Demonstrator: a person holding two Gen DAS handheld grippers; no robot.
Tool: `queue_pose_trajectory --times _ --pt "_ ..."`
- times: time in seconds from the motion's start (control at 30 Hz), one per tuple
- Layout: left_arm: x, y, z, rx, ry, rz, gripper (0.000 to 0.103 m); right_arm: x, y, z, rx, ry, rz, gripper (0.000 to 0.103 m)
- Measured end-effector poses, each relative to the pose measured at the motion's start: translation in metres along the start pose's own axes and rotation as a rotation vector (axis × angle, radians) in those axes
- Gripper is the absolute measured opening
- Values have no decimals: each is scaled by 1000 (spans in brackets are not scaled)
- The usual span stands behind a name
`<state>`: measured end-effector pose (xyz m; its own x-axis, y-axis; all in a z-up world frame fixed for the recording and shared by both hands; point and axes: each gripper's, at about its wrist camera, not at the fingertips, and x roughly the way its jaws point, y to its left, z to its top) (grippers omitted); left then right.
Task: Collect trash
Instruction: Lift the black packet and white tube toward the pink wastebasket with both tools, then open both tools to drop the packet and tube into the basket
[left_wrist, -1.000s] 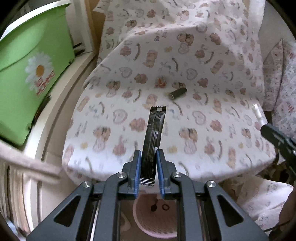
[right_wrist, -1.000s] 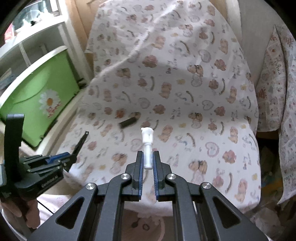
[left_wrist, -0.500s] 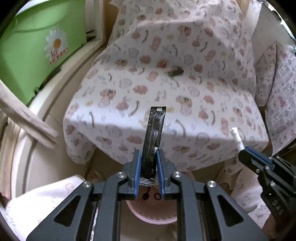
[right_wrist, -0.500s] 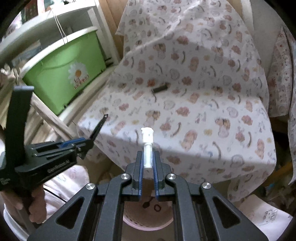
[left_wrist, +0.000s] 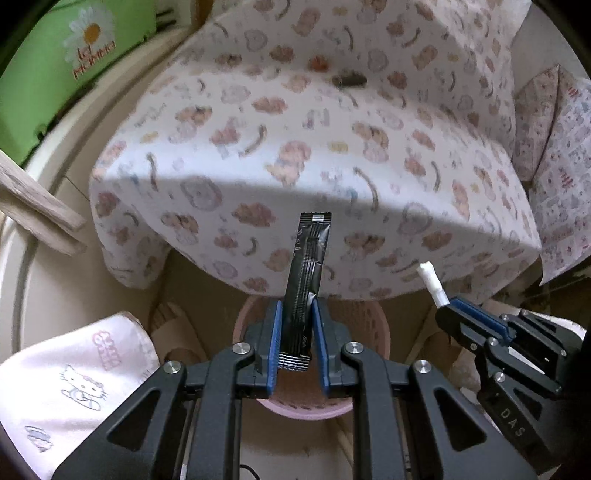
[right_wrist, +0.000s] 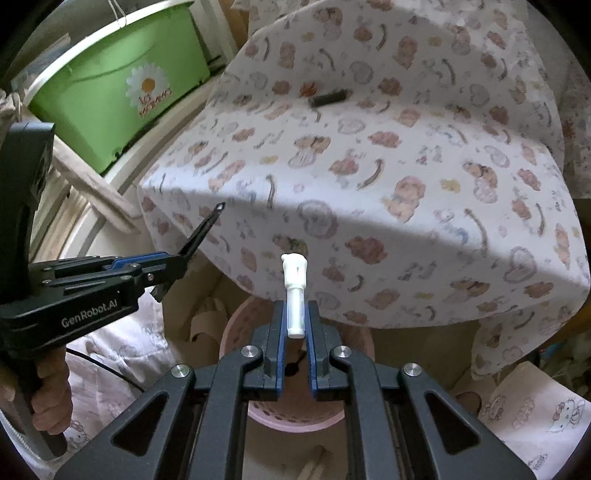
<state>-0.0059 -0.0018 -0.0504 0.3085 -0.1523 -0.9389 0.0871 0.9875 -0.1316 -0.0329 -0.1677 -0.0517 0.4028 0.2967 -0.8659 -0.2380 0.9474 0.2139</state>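
sachet (left_wrist: 306, 280): clamped upright in left gripper (left_wrist: 297, 347), above pink basket (left_wrist: 380, 332) | white tube (right_wrist: 294, 295): pinched in right gripper (right_wrist: 295, 345), over basket | dark scrap (right_wrist: 328, 99): on patterned cloth (right_wrist: 406, 184), 12 o'clock | green bin (right_wrist: 110, 92): 10 o'clock

Left gripper (left_wrist: 295, 314) at lower centre of its view, pitched steeply down, jaws clamped on black sachet (left_wrist: 308, 273) standing upright. Right gripper (right_wrist: 295, 317) lower centre of its own view, also tilted down, jaws pinching white plastic tube (right_wrist: 294, 291). Bare hand (right_wrist: 50, 391) wrapped round left handle at lower-left edge.
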Motion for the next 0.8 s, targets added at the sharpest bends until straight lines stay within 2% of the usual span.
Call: queue_pose_trajectory --times 0.1,0.3,0.47,0.6,0.8 --pt "17 -1 -3 -10 62 -18 16 10 0 -3 5 40 10 10" --pt "61 -3 -11 -39 206 -31 16 47 -9 -11 63 175 21 10" --pt "95 -4 -19 -62 308 -21 16 77 -20 -20 136 280 38 11" --pt "116 -4 -23 -66 355 11 17 99 -29 -27 173 343 14 11" --pt "127 -3 -24 -58 378 32 17 112 -35 -30 198 378 -14 11"
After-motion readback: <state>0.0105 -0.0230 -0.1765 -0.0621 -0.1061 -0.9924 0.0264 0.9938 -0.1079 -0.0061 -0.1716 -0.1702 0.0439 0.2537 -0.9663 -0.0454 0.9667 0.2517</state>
